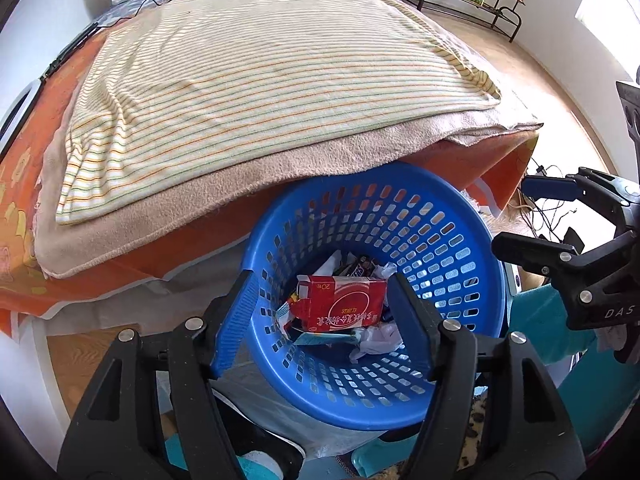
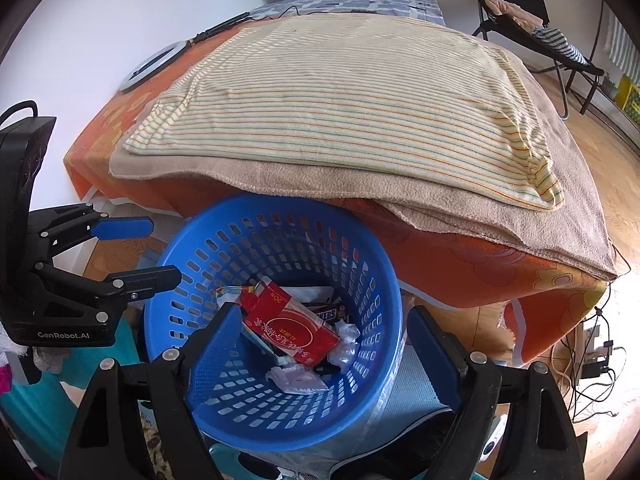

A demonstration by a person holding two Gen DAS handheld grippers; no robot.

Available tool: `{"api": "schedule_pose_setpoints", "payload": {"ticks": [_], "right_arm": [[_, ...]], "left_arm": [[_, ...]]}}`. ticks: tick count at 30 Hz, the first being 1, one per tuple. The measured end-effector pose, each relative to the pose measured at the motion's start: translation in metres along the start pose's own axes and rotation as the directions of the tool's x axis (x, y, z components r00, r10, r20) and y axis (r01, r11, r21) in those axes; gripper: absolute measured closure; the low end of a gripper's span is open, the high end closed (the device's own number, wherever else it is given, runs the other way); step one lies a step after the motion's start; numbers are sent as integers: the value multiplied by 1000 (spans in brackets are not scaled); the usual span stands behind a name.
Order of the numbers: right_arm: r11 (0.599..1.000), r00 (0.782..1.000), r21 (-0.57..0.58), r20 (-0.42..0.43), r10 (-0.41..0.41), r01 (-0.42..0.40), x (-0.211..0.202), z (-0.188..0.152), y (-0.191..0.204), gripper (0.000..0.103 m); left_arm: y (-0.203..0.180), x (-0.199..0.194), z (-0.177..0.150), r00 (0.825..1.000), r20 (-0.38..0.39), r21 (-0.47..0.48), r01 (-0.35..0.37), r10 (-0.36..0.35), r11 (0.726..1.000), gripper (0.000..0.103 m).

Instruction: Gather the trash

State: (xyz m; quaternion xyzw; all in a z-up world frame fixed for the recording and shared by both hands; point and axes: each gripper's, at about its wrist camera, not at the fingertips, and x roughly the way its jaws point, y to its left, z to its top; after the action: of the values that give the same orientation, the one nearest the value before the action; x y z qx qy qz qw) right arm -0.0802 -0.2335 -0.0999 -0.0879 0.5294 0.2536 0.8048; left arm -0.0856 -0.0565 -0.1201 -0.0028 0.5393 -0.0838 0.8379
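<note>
Drop step looks done. Both grippers hang over the round blue perforated plastic basket (image 1: 400,240), which sits against the foot of the bed, centre-bottom of both wrist views. Left gripper (image 1: 324,320): jaws apart, nothing between them, only basket contents seen through the gap. Right gripper (image 2: 320,354): jaws wide apart, empty too; it also shows at right edge of the left wrist view.

Trash is in the basket bottom: a red rectangular cardboard box with white lettering (image 1: 344,300) on top, a dark candy-bar wrapper (image 2: 326,314) behind it, crumpled white paper or plastic scraps (image 2: 298,378) around it.

Bed carries an orange flowered sheet (image 2: 460,268), a tan fleece blanket (image 1: 172,216) and a cream striped towel (image 1: 260,92). No loose trash visible on the bed top in either view; floor mostly hidden by the grippers.

Judgement: release finished, collection looks near complete or between items. Next move calls for lifting both grippers clear of the basket rim, then scanning bed and wooden floor (image 2: 612,168) for leftover litter; if any, approach with jaws kept apart.
</note>
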Motion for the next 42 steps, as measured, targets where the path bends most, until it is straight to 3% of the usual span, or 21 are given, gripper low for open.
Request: {"api": "schedule_pose_setpoints", "payload": {"ticks": [6,11,16,25,34,35,36,42], "right_arm": [[1000,999,1,30,-14,14,-11,9,1,16],[998,997,-35,62,-56,58,-21,17,4,16],[998,996,-30,77,-44,46,-30,27,0,16],[997,990,-51,134,-43,50,-52,54,-2,16],[998,968,-26,244,-53,62,-78,96,-19,16],[998,965,-19,257,-55,62,-80,101,-22,12],[998,962,-12,268,-61,66,-82,106,-25,2],[996,943,29,322,-86,81,-85,132,-38,0]], "left_arm": [[5,-16,15,999,48,-26,-22,23,999,27],[8,-30,29,996,85,-46,-32,36,998,26],[8,-45,46,992,122,-59,-34,41,998,26],[9,-81,86,973,223,-60,-52,64,997,26],[13,-108,123,944,306,-82,-105,125,991,5],[13,-110,127,941,311,-87,-112,134,990,2],[14,-111,129,938,321,-89,-111,134,990,2],[23,-105,141,940,314,-123,-97,131,988,2]]}}
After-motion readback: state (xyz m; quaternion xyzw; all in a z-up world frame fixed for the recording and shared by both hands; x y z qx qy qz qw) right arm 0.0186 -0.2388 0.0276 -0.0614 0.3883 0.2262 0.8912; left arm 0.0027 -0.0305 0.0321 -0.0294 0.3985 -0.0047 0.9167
